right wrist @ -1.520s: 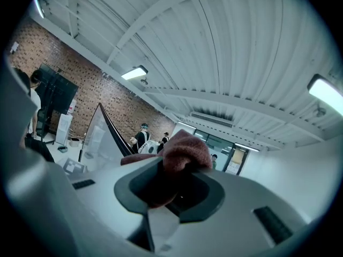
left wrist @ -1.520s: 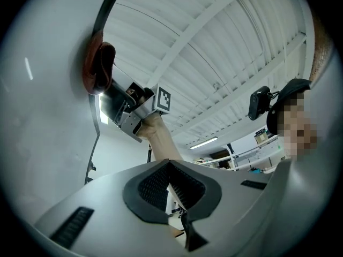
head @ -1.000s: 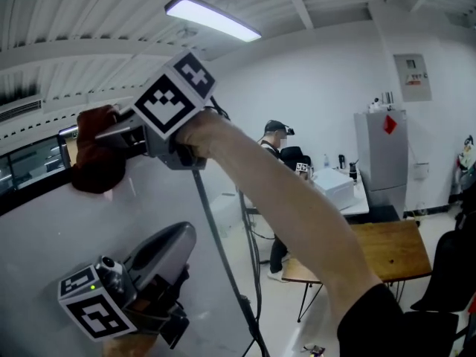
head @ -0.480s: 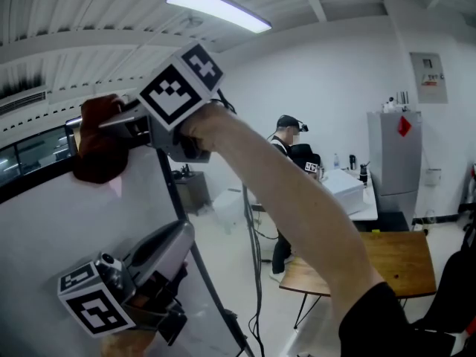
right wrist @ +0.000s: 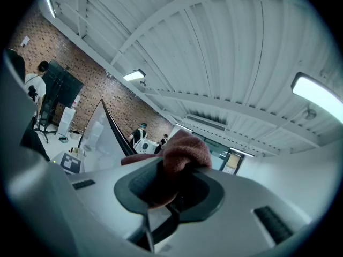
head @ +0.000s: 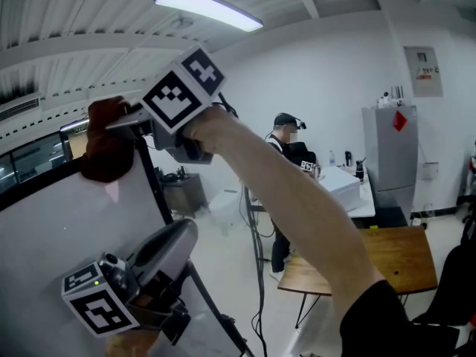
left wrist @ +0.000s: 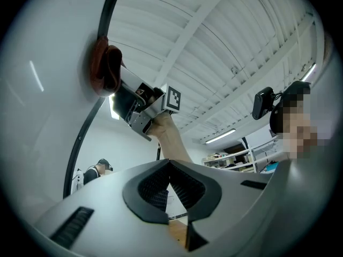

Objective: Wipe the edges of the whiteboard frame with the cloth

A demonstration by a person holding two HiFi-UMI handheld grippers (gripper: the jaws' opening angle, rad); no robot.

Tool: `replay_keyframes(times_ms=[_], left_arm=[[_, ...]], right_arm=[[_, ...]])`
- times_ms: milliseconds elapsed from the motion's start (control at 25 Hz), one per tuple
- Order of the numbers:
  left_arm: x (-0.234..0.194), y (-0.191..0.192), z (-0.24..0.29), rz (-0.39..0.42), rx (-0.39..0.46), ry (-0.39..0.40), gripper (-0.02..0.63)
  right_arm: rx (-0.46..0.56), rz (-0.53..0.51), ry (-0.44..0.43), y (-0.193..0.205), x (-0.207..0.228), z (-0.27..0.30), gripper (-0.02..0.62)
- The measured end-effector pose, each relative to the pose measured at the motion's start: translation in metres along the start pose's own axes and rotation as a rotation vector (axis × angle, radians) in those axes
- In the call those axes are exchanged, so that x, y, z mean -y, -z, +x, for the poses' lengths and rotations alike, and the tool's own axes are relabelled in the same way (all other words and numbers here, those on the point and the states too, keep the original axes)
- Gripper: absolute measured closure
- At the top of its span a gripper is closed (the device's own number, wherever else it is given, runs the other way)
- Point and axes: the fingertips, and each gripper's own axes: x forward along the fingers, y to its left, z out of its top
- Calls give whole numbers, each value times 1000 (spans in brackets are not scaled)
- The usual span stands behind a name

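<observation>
White ribbed ceiling and a lit strip lamp (head: pixel 208 10) are seen overhead, with pale walls behind. And now to the jaws: the right gripper (right wrist: pixel 170 193) is clamped tight on a dark red cloth (right wrist: pixel 185 150), which is bunched between the pads and bulges out past the tips. In the head view that cloth (head: pixel 104 143) is pressed by the right gripper (head: pixel 125 123) against the upper corner of the whiteboard (head: pixel 67 222), right where the dark frame (head: pixel 152 188) is met. The same contact is caught from below in the left gripper view, where the cloth (left wrist: pixel 104 68) is seen sitting on the curved black frame (left wrist: pixel 80 138).

The left gripper (left wrist: pixel 170 182) is closed, pad against pad, and nothing is held between them. It is kept low in the head view, the left gripper (head: pixel 169 245) being raised just in front of the white board face, well below the cloth; whether the board is touched cannot be told.

Further out, a bare forearm (head: pixel 290 222) is stretched up to the right gripper. Beyond it, a person (head: pixel 286 155) is seen standing by a desk, a wooden table (head: pixel 379 255) is set nearer, and a grey cabinet (head: pixel 390 155) is placed against the far wall.
</observation>
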Motion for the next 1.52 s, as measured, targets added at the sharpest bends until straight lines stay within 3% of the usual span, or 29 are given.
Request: replay_keyframes(times_ms=[320,640,960,1120,1400,1520], left_arm=[[-3,0,-9,-64,-3,88,609],[-12,7,-8,-118,-26,114,609],[-18,22,6,-72,-23,65,609],[-32,22,5,-77,-30,33,609],[-41,51,12,-99,-28,-4,609],[-48,56,9,-108,-25,-9,609]], right_arm=[[3,64,83,8,16,-3,500],[116,176,146,6,30,-14,500],[275,257,94,24,31,-33,500],[359,301,88,21,36,-33,500],[499,474,7,44,33,-54,500],[526,462,7,52,36,-55,500]])
